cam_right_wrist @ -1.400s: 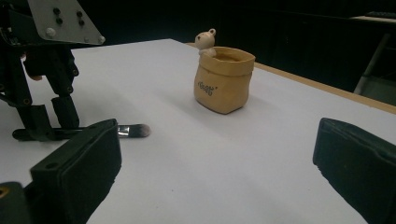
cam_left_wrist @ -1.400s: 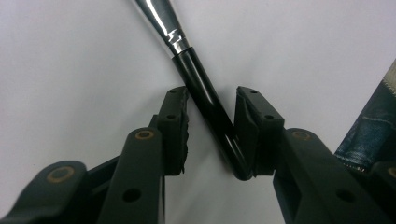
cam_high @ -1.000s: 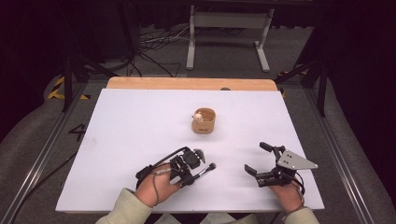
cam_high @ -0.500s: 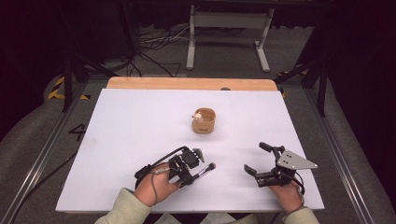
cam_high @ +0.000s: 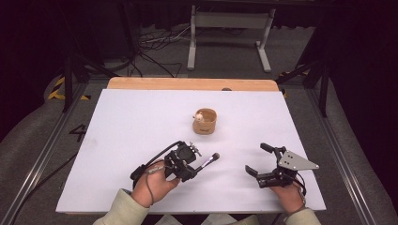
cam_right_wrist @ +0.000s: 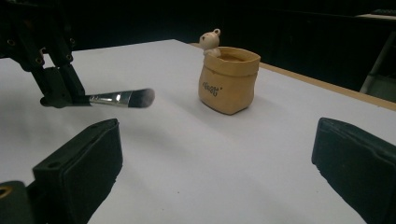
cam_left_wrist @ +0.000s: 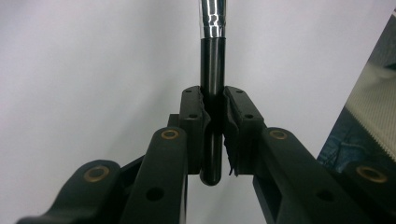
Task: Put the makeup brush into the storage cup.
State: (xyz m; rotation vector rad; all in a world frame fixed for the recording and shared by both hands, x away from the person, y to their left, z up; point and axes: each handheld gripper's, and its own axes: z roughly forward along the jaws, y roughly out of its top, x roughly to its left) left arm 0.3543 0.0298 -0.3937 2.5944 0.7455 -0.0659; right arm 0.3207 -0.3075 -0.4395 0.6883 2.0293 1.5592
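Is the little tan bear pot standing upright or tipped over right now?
Upright. The pot sits on its base on the white table, its open mouth facing up and the bear figure at its rim.

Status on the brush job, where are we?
Done: the left gripper is shut on the brush handle, and the brush looks clear of the table in the right gripper view. In hand: brush held roughly level, bristles towards the pot. Left, probably: carry it to the pot, apparently its holder, and drop it in. The right gripper is open and holds nothing.
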